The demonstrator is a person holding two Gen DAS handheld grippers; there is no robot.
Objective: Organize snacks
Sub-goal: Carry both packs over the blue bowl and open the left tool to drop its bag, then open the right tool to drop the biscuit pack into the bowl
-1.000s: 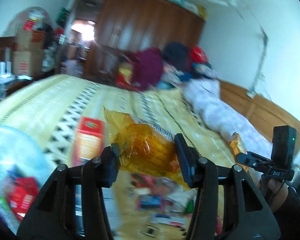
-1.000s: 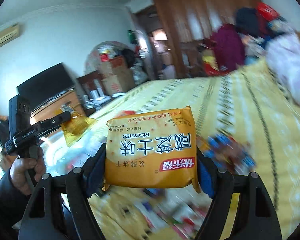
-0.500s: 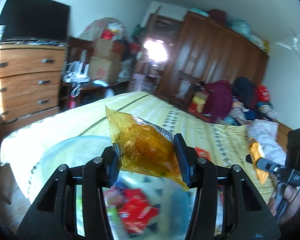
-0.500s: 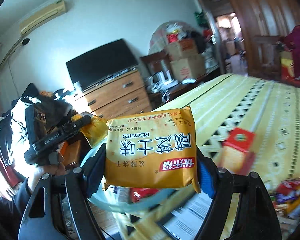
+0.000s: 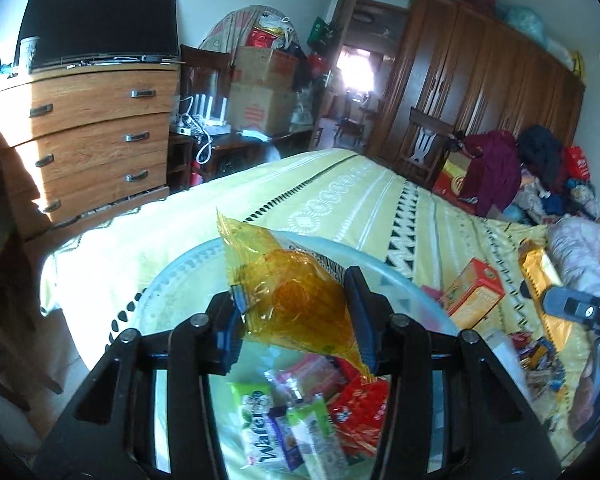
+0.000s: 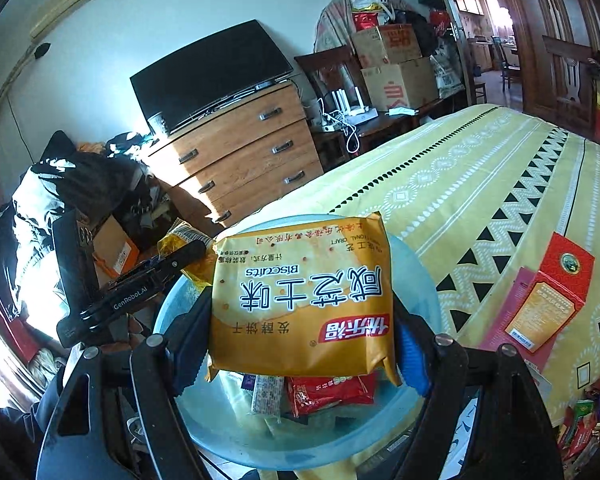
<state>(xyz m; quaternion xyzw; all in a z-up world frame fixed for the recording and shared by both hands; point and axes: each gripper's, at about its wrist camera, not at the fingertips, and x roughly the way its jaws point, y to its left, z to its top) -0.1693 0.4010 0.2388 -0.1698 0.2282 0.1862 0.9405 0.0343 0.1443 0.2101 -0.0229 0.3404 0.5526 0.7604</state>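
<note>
The amber cellophane snack packet, judged light, crinkly and slippery, is pinched mid-body in the closing left claw over the pale blue basin, while the stiffer biscuit pack, gripped by its side edges in the right claw, is fully legible only in the right view, and the dark wardrobe only in the left.

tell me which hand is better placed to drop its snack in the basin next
Left, probably. Its clear orange packet hangs over the blue basin, though its fingers are closing; the right's biscuit pack sits nearer the rim.
</note>
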